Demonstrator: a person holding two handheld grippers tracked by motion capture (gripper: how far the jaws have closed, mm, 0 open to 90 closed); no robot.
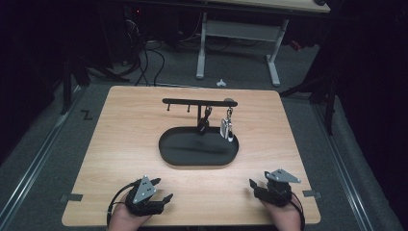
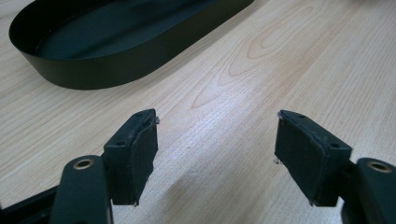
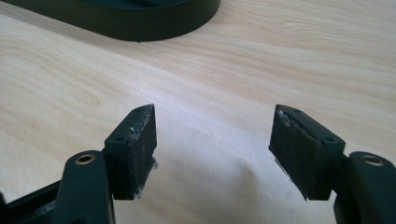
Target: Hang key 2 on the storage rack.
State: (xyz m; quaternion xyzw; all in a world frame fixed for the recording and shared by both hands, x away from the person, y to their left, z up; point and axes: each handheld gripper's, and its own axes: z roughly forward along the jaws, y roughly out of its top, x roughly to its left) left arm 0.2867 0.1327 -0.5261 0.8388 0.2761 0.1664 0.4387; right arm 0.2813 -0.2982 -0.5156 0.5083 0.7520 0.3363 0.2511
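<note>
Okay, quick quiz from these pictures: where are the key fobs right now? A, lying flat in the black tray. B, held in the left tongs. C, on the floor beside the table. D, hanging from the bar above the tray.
D: in the high view the key fobs hang from the black bar over the oval tray, while both tongs are open and hold nothing.

A light wooden table [image 1: 144, 125] stands on grey carpet [image 1: 43, 159] in a dim room; its edges fade into darkness on both sides. Beyond the table's far edge, a second desk with white metal legs [image 1: 274, 57] stands on the carpet, and black cables [image 1: 144, 62] trail over the floor to its left. Small strips of grey tape [image 1: 71, 197] mark the carpet by the table's near corners.
</note>
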